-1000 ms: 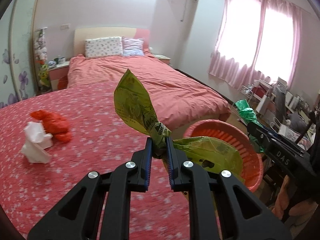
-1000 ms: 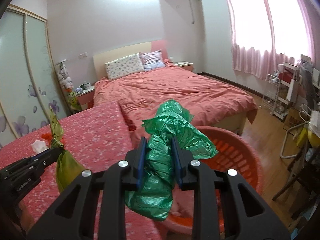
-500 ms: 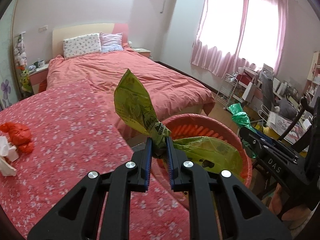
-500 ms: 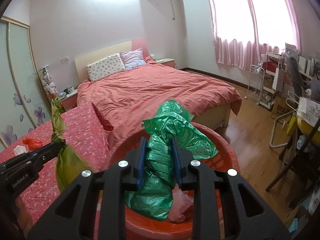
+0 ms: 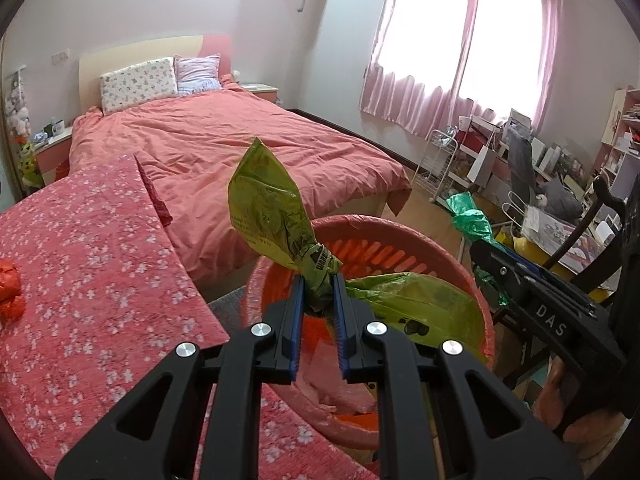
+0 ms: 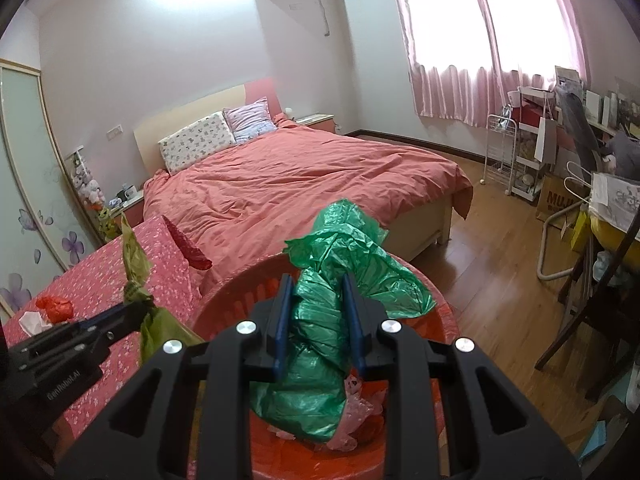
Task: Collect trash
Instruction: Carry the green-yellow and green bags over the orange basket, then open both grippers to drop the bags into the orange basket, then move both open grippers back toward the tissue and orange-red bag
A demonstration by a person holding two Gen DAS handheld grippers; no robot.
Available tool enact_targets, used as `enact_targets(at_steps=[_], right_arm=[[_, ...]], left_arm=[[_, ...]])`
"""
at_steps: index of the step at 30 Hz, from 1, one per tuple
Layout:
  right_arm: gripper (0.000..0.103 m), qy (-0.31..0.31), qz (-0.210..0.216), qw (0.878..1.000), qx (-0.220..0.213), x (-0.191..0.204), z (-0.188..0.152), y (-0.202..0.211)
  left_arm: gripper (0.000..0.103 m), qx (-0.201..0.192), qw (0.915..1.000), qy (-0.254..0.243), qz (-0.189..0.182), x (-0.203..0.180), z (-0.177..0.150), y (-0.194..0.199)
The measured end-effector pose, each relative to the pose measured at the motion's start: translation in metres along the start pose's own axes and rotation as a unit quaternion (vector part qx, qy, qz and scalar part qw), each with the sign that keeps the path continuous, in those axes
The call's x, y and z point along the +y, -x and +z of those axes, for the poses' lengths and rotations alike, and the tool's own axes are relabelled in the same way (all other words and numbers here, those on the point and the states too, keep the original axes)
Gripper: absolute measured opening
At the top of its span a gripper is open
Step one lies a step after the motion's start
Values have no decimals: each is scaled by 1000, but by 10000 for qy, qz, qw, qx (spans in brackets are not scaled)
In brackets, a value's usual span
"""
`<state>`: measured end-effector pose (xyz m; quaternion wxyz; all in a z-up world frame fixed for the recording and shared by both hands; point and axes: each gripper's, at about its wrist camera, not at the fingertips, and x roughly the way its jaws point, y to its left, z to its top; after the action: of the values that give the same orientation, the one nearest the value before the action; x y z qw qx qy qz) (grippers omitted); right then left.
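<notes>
My left gripper (image 5: 319, 280) is shut on the twisted neck of a yellow-green plastic bag (image 5: 268, 208), held over the near rim of a round red basket (image 5: 436, 240). My right gripper (image 6: 316, 284) is shut on a crumpled green plastic bag (image 6: 344, 240) above the same red basket (image 6: 224, 296), which holds pink plastic scraps (image 6: 356, 396). In the right wrist view the left gripper (image 6: 134, 312) and its yellow-green bag (image 6: 134, 256) show at the left. In the left wrist view the right gripper (image 5: 480, 248) with its green bag (image 5: 468, 216) shows at the right.
A table under a pink flowered cloth (image 5: 80, 264) lies left of the basket, with a red crumpled bag (image 6: 54, 306) and white tissue (image 6: 32, 320) on it. A large bed (image 6: 300, 184) stands behind. A wire rack (image 6: 500, 152), chairs and clutter fill the right side.
Both grippers have moved right off the table and over the red basket, carrying their bags. The red bag and tissue have slid toward the left edge of the left wrist view.
</notes>
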<state>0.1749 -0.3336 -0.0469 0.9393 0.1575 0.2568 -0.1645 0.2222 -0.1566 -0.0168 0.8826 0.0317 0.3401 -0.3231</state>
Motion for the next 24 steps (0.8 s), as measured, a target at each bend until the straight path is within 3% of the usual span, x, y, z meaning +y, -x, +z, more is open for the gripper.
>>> enact_targets(at_steps=[5, 7, 9, 12, 16, 24], right_arm=[[29, -16, -5, 10000, 53, 0, -1, -6], [29, -30, -21, 10000, 78, 1, -2, -8], [34, -49, -27, 9999, 127, 1, -4, -11], [46, -19, -28, 9999, 157, 2, -4, -12], [52, 77, -29, 9998, 194, 9, -9, -14], [56, 352, 50, 9991, 247, 37, -17, -14]], left_arm=[[18, 126, 9999, -4, 23, -1, -2, -10], [35, 186, 9998, 25, 40, 0, -4, -12], [42, 196, 9997, 78, 120, 3, -6, -13], [44, 252, 9994, 147, 198, 10, -9, -13], [50, 216, 9989, 223, 346, 22, -13, -4], [54, 45, 9957, 401, 831, 59, -22, 27]])
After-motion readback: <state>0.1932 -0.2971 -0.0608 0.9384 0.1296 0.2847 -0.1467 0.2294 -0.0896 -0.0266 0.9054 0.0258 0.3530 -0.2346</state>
